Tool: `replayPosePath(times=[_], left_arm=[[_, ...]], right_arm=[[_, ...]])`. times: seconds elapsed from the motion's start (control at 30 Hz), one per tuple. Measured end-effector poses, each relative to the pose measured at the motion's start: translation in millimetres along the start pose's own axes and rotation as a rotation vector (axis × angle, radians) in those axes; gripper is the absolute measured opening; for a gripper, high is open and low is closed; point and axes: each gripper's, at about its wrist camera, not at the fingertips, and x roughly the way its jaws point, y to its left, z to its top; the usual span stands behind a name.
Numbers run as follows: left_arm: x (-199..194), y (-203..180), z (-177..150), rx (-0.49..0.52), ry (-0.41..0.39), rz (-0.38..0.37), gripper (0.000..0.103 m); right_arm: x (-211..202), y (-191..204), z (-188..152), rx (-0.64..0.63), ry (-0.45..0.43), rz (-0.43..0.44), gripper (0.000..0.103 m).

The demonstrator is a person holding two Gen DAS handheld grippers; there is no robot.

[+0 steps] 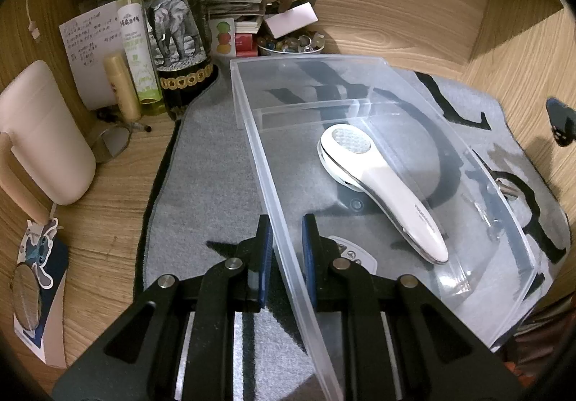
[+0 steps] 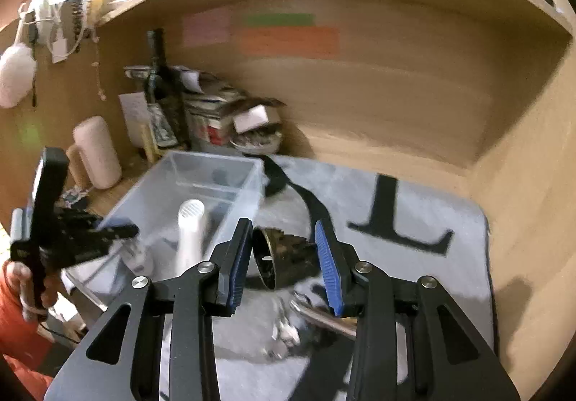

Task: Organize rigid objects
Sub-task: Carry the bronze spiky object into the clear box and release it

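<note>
A clear plastic bin stands on a grey mat, and a white handheld device lies inside it. My left gripper is shut on the bin's near side wall, one blue pad on each face. In the right wrist view the bin and the white device sit at centre left. There the left gripper is at the bin's edge, held by a person's hand. My right gripper is raised above the mat, shut on a dark round mottled object.
A dark elephant-label bottle, a green spray bottle, a pale mug and a bowl of beads crowd the back left. A metal piece and small white bits lie on the grey mat. Wooden walls enclose the niche.
</note>
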Motion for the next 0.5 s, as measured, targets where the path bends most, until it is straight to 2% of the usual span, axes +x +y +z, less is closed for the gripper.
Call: replayPosePath(times=[0.5], left_arm=[[1,3,1,-0.032,-0.002,-0.015,0.016]], right_arm=[[33,56,23,-0.131,0.011,0.130,0.033]])
